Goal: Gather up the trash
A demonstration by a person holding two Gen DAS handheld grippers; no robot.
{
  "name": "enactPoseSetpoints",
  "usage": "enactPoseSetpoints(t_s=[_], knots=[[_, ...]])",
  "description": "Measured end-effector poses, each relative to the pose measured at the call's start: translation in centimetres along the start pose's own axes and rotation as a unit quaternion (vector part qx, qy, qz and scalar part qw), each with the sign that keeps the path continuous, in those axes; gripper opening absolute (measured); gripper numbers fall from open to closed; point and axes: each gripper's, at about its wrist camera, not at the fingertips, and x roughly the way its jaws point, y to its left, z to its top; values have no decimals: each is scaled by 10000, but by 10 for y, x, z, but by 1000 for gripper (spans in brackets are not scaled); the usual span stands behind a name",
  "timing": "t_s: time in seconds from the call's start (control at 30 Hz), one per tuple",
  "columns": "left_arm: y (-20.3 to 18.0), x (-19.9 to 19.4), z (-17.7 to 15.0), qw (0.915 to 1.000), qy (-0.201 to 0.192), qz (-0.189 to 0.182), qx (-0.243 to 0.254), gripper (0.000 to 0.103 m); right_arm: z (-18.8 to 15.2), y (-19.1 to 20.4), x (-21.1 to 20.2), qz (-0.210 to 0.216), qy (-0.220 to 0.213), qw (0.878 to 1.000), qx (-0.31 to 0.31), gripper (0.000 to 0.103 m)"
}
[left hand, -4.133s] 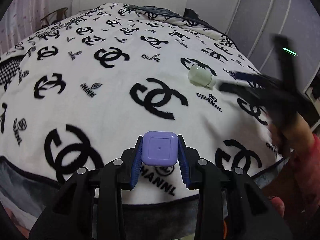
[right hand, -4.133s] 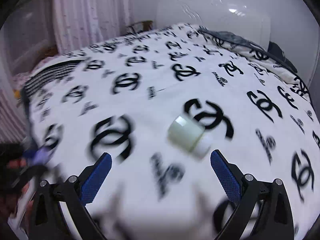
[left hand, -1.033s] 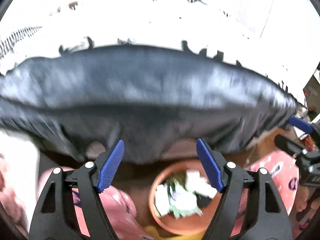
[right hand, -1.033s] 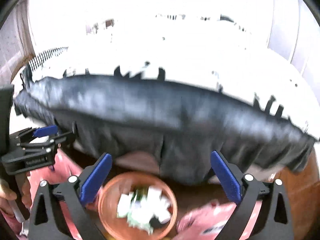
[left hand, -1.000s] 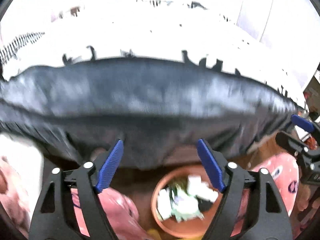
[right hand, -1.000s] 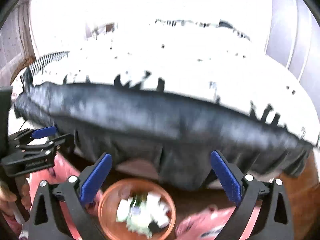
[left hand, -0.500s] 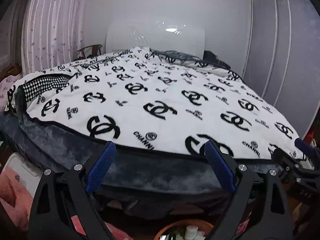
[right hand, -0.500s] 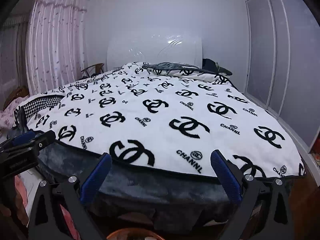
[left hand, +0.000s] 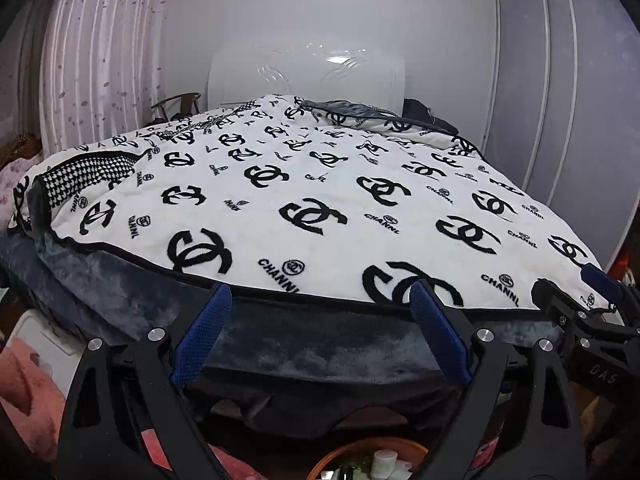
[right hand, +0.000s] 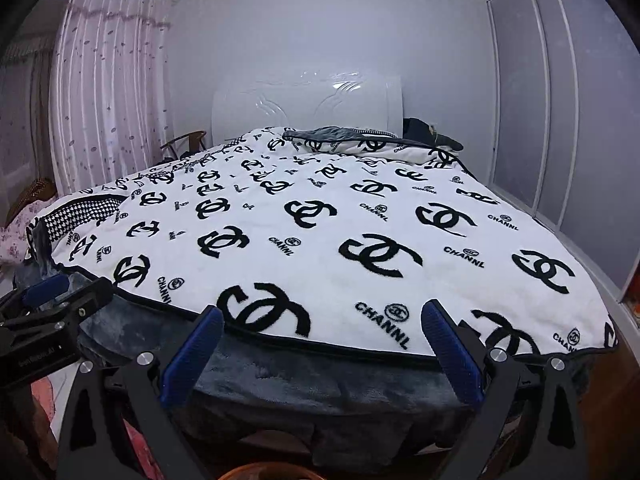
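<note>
My left gripper (left hand: pixel 318 292) is open at the foot of the bed, with nothing between its blue pads. My right gripper (right hand: pixel 322 312) is open too, and empty. Each shows in the other's view: the right gripper (left hand: pixel 592 308) at the right edge, the left gripper (right hand: pixel 52 300) at the left edge. Below them, on the floor, stands an orange round bin (left hand: pixel 360 442) holding white and green trash (left hand: pixel 384 460); only its rim (right hand: pixel 260 470) shows in the right wrist view. The white blanket (left hand: pixel 320 200) with black logos has no loose item on it.
A dark grey cover (left hand: pixel 320 352) hangs over the bed's near edge. The white headboard (left hand: pixel 308 76) stands at the far end, sliding wardrobe doors (left hand: pixel 560 100) on the right, curtains (left hand: pixel 100 60) and a wooden chair (left hand: pixel 176 106) on the left. Pink fabric (left hand: pixel 24 392) lies at lower left.
Both views have swung up from the bin to the bed as the grippers rose. The purple square piece once held in the left gripper and the pale bottle are gone from the bed.
</note>
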Motion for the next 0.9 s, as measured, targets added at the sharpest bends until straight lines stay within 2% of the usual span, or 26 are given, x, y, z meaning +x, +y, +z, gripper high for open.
enactPoseSetpoints(t_s=[0.9], knots=[[-2,-6,-2,9999,-52,81,49,88,-1,0,-7,27,-20,10000,20,98]])
